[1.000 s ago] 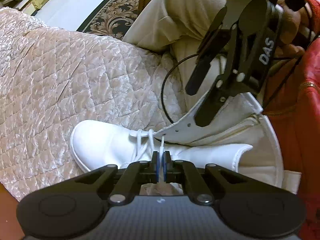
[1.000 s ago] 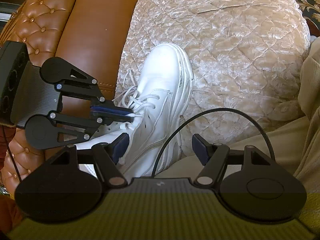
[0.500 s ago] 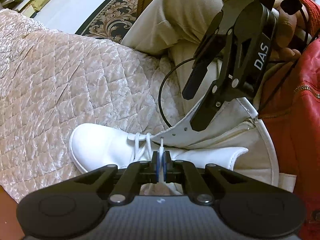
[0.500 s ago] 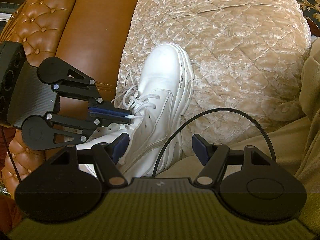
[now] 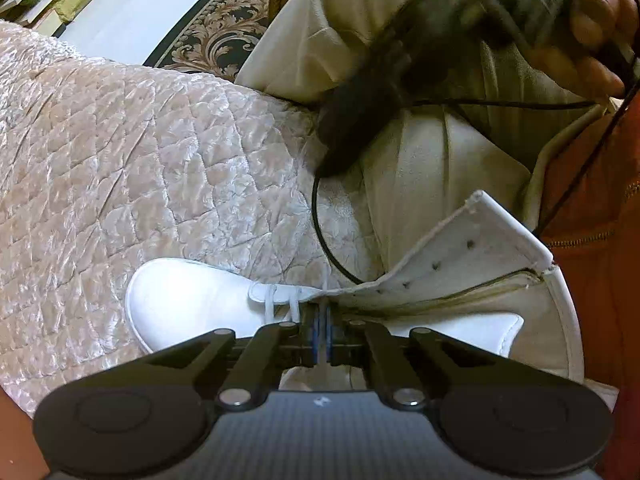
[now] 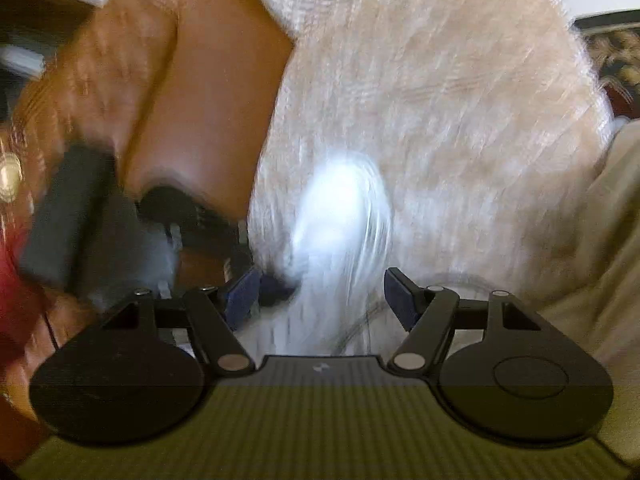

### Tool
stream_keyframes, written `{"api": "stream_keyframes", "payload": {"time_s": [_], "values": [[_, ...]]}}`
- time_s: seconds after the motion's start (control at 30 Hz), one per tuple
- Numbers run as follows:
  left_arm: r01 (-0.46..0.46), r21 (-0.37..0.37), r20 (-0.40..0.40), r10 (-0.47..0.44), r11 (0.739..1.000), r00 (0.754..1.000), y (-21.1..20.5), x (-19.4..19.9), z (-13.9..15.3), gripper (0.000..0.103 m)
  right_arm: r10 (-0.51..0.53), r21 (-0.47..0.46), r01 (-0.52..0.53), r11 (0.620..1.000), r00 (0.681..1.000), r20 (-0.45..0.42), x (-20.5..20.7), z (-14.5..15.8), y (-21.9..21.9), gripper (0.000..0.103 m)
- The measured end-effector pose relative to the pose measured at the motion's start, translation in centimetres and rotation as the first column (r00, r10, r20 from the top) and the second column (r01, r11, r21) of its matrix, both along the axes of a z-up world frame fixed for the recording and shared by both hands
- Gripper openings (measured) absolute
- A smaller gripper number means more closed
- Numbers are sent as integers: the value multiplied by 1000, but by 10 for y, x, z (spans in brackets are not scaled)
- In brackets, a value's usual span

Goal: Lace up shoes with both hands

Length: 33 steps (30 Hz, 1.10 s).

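A white high-top shoe [image 5: 192, 300] lies on a quilted pale blanket [image 5: 120, 168], toe to the left, with its eyelet flap [image 5: 472, 248] folded open. My left gripper [image 5: 322, 320] points down over the laces and is shut on a white lace [image 5: 325, 288] that rises between its blue pads. The right gripper [image 5: 344, 140] is a dark blur above the flap, apart from the shoe, held by a hand [image 5: 592, 20]. In the motion-blurred right wrist view, the right gripper [image 6: 320, 296] stands open and holds nothing, with the shoe [image 6: 340, 208] beyond it and the left gripper [image 6: 100, 232] at the left.
A person's beige trouser leg [image 5: 420, 168] lies beside the shoe, with a black cable [image 5: 320, 232] looping over it. A red sleeve [image 5: 600, 280] is at the right. A brown leather sofa [image 6: 192, 100] borders the blanket, and a patterned rug [image 5: 216, 36] lies beyond.
The right gripper has risen away from the eyelet flap and tilted, which blurs its view. The left gripper keeps its hold on the lace and has not moved.
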<state>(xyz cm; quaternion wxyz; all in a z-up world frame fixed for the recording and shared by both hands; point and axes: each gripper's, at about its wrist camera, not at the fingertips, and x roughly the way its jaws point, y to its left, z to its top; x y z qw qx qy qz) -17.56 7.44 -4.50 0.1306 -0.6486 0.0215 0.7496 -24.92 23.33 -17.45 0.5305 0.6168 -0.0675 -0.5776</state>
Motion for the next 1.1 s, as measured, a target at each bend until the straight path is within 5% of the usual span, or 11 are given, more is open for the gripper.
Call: {"api": "stream_keyframes", "payload": {"time_s": [0.1, 0.17, 0.33, 0.4, 0.47, 0.7, 0.83, 0.97, 1.03, 1.1], "values": [[-35, 13, -20, 36, 999, 999, -5, 10, 2, 2, -79, -31, 79, 996, 996, -27, -11, -4, 10, 77], [-64, 22, -34, 65, 998, 997, -8, 15, 3, 2, -18, -16, 17, 1000, 999, -39, -2, -13, 2, 58], [-128, 45, -62, 131, 991, 990, -11, 20, 6, 1, 33, -45, -27, 999, 990, 137, 16, -55, -13, 47], [-151, 57, -71, 155, 987, 985, -12, 21, 6, 1, 15, -66, -4, 998, 985, 174, 14, -64, -14, 42], [-165, 61, -76, 169, 984, 983, -13, 22, 6, 1, 17, -64, -5, 998, 981, 194, 15, -71, -18, 23], [-202, 73, -73, 208, 977, 975, -14, 24, 6, 1, 35, -84, -12, 996, 957, 289, 22, -79, -21, 8], [-224, 66, -70, 228, 972, 971, -14, 23, 6, 1, 73, -90, -58, 994, 981, 178, 32, -61, -29, 4], [-259, 62, -75, 263, 964, 962, -14, 20, 7, 4, 127, -78, -130, 989, 991, -37, 44, -37, -35, 4], [-275, 58, -76, 279, 960, 957, -14, 19, 8, 7, 185, -57, -204, 977, 955, -233, 60, -21, -38, 4], [-291, 56, -72, 295, 955, 953, -15, 19, 9, 9, 244, -20, -280, 960, 867, -434, 83, -9, -38, 5]]}}
